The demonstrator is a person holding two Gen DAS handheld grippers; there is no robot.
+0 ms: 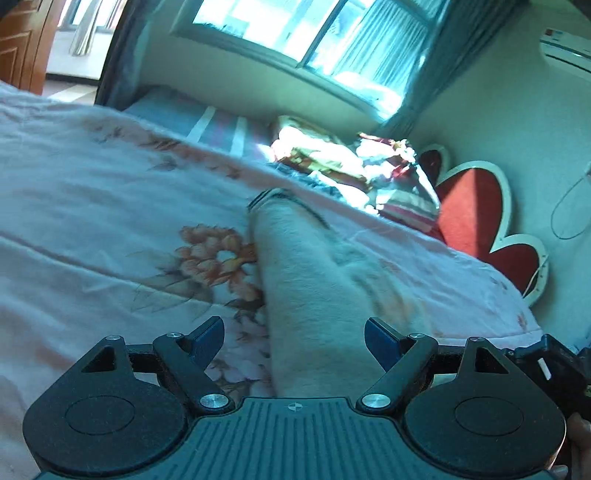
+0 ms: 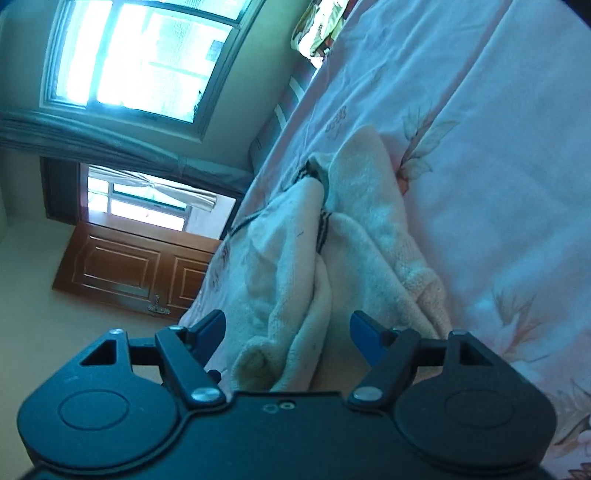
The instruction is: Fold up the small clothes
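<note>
A small cream knitted sweater with dark trim lies on a pink floral bed cover. In the left wrist view it runs from between my fingers toward the pillows. My left gripper is open, its blue fingertips either side of the sweater's near end, holding nothing. In the right wrist view the sweater lies crumpled with folds and dark striped trim. My right gripper is open just above its near edge, holding nothing.
A pile of colourful bedding and pillows lies at the bed's head beside a red heart-shaped headboard. A window and curtains are behind. A wooden door shows beyond the bed's edge in the right wrist view.
</note>
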